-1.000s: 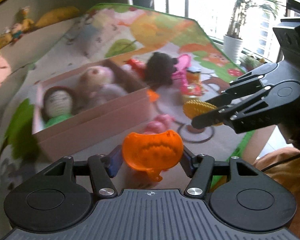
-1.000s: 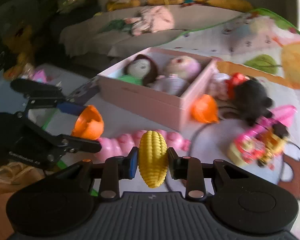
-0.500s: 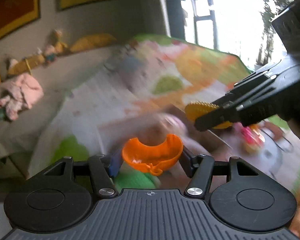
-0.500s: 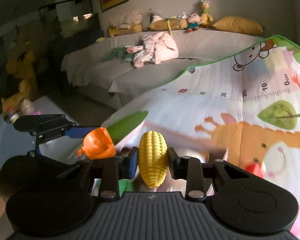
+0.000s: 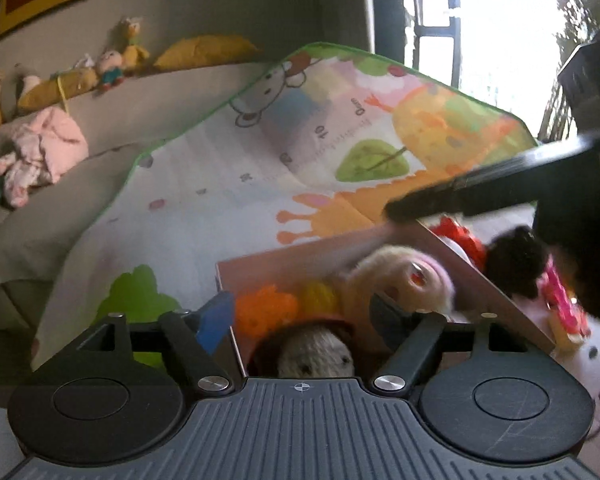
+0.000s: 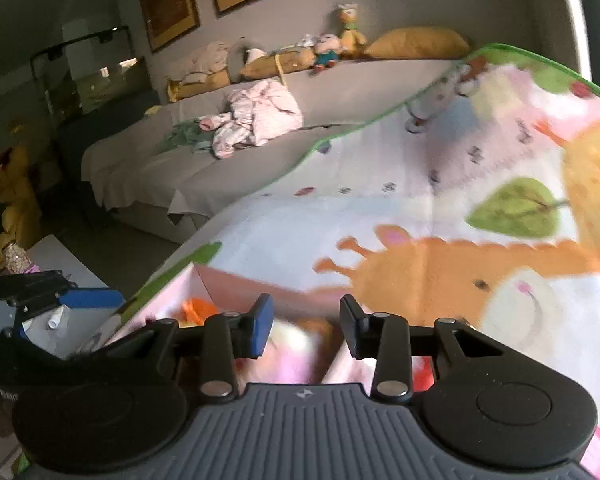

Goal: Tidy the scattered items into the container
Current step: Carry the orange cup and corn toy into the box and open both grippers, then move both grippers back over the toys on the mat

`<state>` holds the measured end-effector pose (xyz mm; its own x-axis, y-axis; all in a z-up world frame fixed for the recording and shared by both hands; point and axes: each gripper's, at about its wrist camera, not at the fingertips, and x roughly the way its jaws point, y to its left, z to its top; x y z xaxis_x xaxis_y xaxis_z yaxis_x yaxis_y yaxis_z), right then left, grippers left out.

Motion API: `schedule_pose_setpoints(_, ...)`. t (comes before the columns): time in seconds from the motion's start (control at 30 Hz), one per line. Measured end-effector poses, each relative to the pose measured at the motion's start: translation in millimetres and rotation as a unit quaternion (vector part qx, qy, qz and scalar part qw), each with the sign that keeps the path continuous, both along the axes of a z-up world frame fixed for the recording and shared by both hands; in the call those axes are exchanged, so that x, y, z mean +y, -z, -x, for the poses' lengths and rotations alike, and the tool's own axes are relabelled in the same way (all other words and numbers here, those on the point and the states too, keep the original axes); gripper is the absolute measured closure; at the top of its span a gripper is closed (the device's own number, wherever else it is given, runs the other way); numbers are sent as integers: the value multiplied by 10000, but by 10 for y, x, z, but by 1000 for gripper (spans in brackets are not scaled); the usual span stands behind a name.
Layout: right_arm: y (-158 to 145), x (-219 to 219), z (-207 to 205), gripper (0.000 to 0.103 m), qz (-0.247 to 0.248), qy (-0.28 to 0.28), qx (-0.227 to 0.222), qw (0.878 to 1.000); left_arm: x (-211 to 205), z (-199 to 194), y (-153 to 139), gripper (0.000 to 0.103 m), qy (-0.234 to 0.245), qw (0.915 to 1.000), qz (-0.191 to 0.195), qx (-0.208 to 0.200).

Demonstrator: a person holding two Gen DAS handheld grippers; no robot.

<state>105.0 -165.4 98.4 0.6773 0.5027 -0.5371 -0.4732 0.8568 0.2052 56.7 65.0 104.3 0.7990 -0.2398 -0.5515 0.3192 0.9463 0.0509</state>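
Toys, an orange piece [image 5: 266, 307] and a yellow one [image 5: 319, 297], lie inside the pink box [image 5: 284, 258] under the left gripper [image 5: 300, 316] and right gripper [image 6: 304, 326], both spread and empty, which might catch the box wall on lifting away.

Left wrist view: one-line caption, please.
Open left gripper above pink box holding orange toy, yellow toy, dolls.

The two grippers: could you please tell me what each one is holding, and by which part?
Nothing is held. The left gripper and the right gripper are both open over the box, where an orange toy and a yellow toy lie.
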Motion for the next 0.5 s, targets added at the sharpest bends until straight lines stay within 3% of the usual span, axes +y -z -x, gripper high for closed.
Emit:
schedule_pose_setpoints(0.27,376,-474,578,65,224,-173,543,9981,-285,498,-113,11,329,9993,150,-132)
schedule_pose_setpoints(0.37,540,-477,761,51,478,-219,464,9975,-465,714,-111,10,614,9979,167,-150)
schedule_pose_setpoints(0.5,619,-473,951,51,551,-466,234,9971,-673,941,5,9,779,9968,163,44)
